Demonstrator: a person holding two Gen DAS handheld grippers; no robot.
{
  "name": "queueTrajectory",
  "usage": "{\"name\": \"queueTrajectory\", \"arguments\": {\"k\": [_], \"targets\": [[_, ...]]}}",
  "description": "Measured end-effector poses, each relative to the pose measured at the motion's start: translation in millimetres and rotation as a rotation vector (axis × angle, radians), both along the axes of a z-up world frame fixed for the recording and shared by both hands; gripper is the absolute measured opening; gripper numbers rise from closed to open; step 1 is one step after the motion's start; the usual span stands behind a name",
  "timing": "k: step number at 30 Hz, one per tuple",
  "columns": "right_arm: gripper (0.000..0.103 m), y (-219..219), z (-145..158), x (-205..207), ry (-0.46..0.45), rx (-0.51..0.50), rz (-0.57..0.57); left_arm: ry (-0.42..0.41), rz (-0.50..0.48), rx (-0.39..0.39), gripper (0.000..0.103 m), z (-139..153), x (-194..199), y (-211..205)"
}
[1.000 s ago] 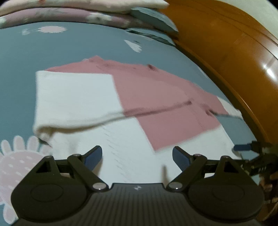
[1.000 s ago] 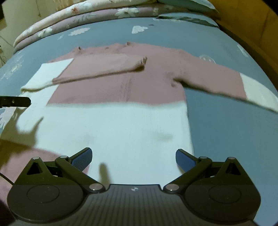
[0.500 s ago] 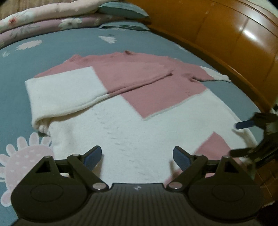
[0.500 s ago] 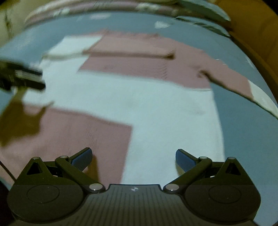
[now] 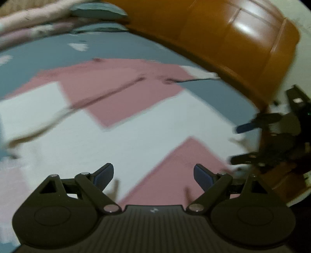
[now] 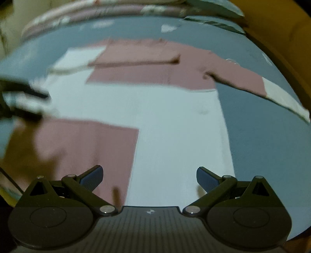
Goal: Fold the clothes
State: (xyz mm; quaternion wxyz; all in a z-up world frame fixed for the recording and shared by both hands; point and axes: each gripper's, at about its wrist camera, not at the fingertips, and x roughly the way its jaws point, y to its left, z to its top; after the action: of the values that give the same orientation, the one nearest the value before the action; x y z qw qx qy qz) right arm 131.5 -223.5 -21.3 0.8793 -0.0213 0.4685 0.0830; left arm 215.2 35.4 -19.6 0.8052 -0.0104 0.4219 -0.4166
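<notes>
A pink and white sweater (image 5: 124,136) (image 6: 175,116) lies flat on the blue-grey bed sheet. One sleeve is folded across its chest; the other sleeve (image 6: 272,91) stretches out to the right. My left gripper (image 5: 153,175) hangs open above the sweater's lower hem, nothing between its fingers. My right gripper (image 6: 149,177) is open too, over the white and pink lower part of the sweater. In the left wrist view the right gripper (image 5: 262,140) shows at the right edge, jaws apart. Blurred at the left edge of the right wrist view is the left gripper (image 6: 23,101).
A wooden headboard (image 5: 223,39) curves along the bed's right side. Folded floral quilts (image 6: 97,13) and a pillow (image 5: 97,11) lie at the far end. The bed sheet (image 6: 262,146) beside the sweater's right edge is bare.
Both grippers have drawn back toward the sweater's hem, so a pink panel at the bottom has come into view. The left view has rolled and swung toward the headboard. Both stay open.
</notes>
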Motion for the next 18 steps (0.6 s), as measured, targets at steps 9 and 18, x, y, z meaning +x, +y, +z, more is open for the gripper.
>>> {"name": "queueTrajectory", "arguments": {"k": [9,18], "targets": [[0.103,-53.9,-2.4,2.6,-0.006,0.178,0.034,0.226,-0.001,-0.037,0.089,-32.9,-2.9,-38.9],[0.103,-64.7,-31.8,53.1,0.117,0.412,0.201,0.279,0.392,0.028,0.089,-21.9,-29.2,5.4]]}}
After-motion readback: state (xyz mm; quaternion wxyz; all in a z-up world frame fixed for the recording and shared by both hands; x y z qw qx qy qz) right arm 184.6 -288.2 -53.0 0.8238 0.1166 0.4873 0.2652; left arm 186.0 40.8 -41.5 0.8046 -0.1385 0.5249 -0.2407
